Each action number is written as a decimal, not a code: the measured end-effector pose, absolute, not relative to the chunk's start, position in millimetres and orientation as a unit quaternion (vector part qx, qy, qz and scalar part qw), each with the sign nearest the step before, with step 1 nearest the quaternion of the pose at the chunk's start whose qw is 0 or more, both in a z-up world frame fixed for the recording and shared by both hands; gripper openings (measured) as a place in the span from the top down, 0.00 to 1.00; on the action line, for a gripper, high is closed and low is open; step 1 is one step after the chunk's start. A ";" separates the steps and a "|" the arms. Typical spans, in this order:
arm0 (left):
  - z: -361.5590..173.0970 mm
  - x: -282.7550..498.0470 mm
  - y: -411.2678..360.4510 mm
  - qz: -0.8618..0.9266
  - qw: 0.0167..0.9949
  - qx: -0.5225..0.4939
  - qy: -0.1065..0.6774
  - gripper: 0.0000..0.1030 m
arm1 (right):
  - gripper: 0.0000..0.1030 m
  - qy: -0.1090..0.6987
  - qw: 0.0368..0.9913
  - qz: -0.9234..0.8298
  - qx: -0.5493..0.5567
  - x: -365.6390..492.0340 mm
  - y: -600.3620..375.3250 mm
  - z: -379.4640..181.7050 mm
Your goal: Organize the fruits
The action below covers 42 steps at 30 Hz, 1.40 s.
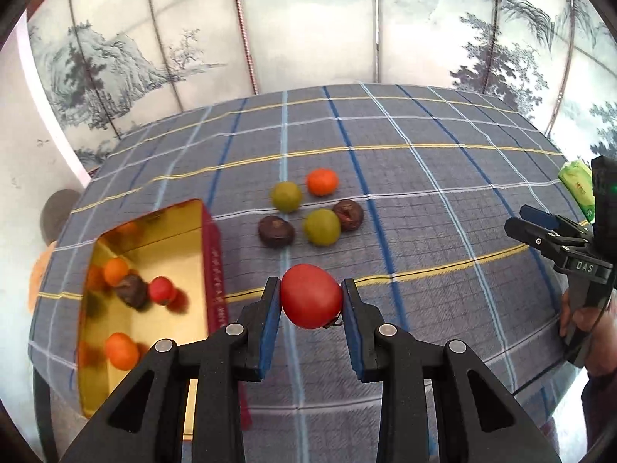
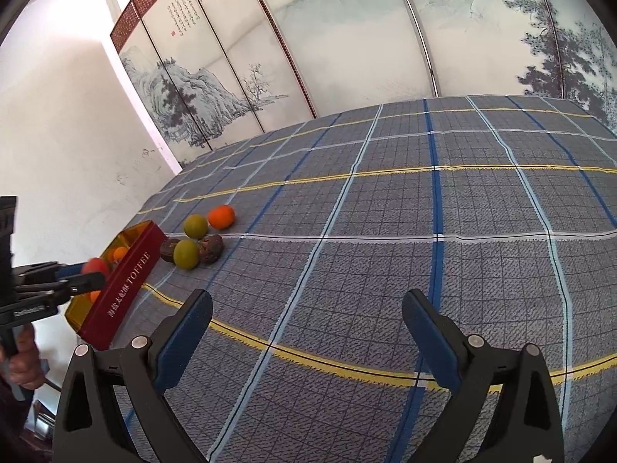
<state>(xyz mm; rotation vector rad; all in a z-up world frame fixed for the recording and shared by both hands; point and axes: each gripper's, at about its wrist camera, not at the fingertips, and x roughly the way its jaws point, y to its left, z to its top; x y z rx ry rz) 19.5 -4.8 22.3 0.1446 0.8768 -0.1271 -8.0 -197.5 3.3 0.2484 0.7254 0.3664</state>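
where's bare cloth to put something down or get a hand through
Widest bare stretch: the checked tablecloth right of the fruit cluster, running under the open right gripper. Also bare: the far strip behind the orange. Crowded: the cluster, the tin beside it, and the left gripper holding the tomato.

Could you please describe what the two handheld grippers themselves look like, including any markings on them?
Both grippers are matte black plastic with triangular cut-outs, round silver pivot pins and flat blue pads on the fingers. The left gripper and right gripper look alike. Seen from the left wrist, the right gripper bears white "DAS" lettering, a pistol-style handle held in a hand, and a small green light on its black upper housing.
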 end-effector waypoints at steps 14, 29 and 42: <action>27.7 5.7 49.2 -0.016 0.907 0.053 0.418 0.69 | 0.04 0.375 0.904 0.189 0.083 -4.3 -173.6 1.0; 14.6 11.6 79.4 0.016 0.901 0.052 0.431 0.69 | 0.06 0.366 0.881 0.298 -0.013 29.6 -93.5 15.2; -2.1 19.5 98.5 0.027 0.891 0.037 0.453 0.69 | 0.34 0.384 0.853 0.343 -0.091 62.4 -49.6 -3.0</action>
